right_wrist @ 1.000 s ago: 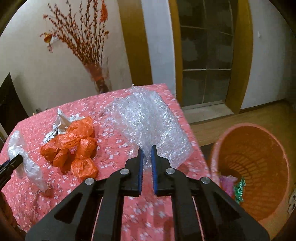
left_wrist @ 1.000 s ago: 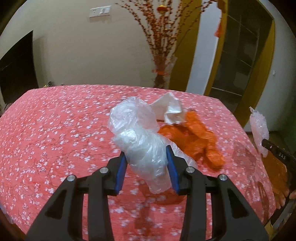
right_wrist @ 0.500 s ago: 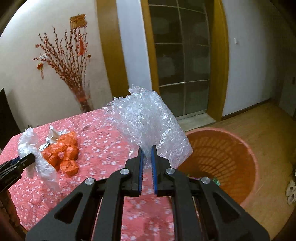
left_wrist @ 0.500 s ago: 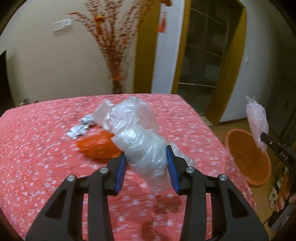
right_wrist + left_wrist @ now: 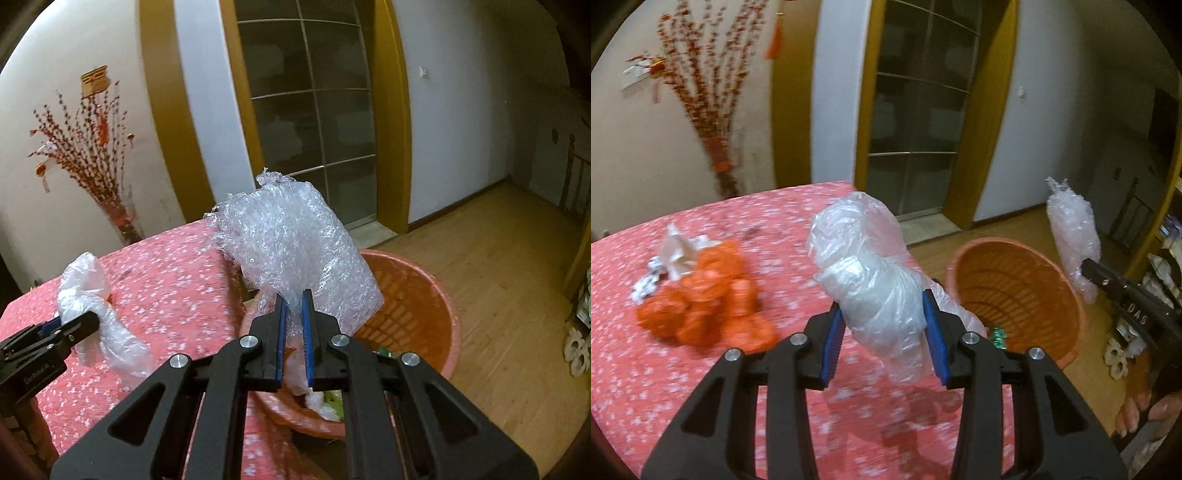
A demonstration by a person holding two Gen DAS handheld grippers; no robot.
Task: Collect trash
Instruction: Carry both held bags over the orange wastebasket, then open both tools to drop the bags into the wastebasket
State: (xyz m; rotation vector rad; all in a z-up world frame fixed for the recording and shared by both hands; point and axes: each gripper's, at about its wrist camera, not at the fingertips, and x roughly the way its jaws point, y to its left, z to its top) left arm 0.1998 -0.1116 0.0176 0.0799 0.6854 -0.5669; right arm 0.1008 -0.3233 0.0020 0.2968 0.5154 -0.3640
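My left gripper (image 5: 882, 317) is shut on a crumpled clear plastic bag (image 5: 864, 269), held above the right end of the red flowered table (image 5: 683, 369). My right gripper (image 5: 293, 299) is shut on a sheet of bubble wrap (image 5: 295, 243), hanging over the orange trash basket (image 5: 436, 295). The basket (image 5: 1015, 284) stands on the floor beside the table, with some scraps inside. An orange plastic bag (image 5: 705, 306) and crumpled white paper (image 5: 677, 251) lie on the table. In the right wrist view the left gripper (image 5: 55, 332) and its clear plastic bag (image 5: 92, 306) appear at the left.
A vase of red branches (image 5: 716, 147) stands against the wall behind the table. A glass door with yellow frame (image 5: 314, 110) is beyond the basket. Wooden floor (image 5: 498, 277) stretches to the right. A person's hand (image 5: 1145, 402) holds the right gripper.
Both grippers have swung right, away from the table's middle toward the basket, each still holding its plastic. The bubble wrap has come over the basket; the orange bag has slid to the left of view.
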